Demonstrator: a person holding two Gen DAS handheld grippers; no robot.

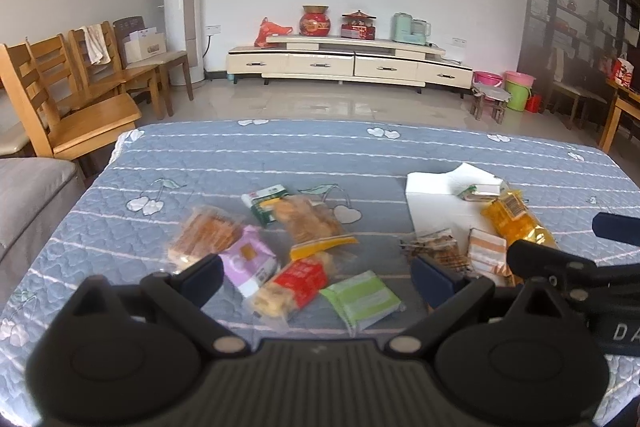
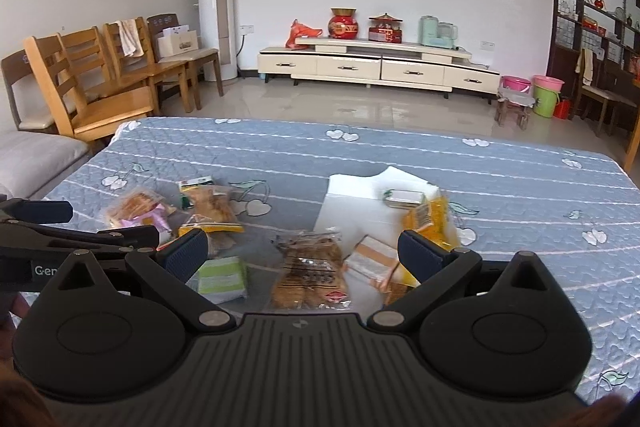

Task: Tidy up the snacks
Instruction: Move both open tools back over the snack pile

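Note:
Several snack packs lie on the blue quilted table (image 1: 280, 155). In the left wrist view my left gripper (image 1: 320, 277) is open above a red pack (image 1: 298, 281), a light green pack (image 1: 362, 301) and a purple pack (image 1: 248, 261). A white sheet (image 1: 440, 199) on the right carries a yellow pack (image 1: 516, 219) and a small green-white pack (image 1: 482, 191). In the right wrist view my right gripper (image 2: 304, 253) is open above a clear pack of brown pastry (image 2: 310, 269). A striped orange-white pack (image 2: 372, 259) lies beside its right finger.
Wooden chairs (image 1: 76, 95) stand left of the table and a grey cushion (image 1: 32, 203) sits at its left edge. A cream TV cabinet (image 1: 348, 63) lines the far wall. The other gripper (image 1: 560, 263) shows at the right of the left wrist view.

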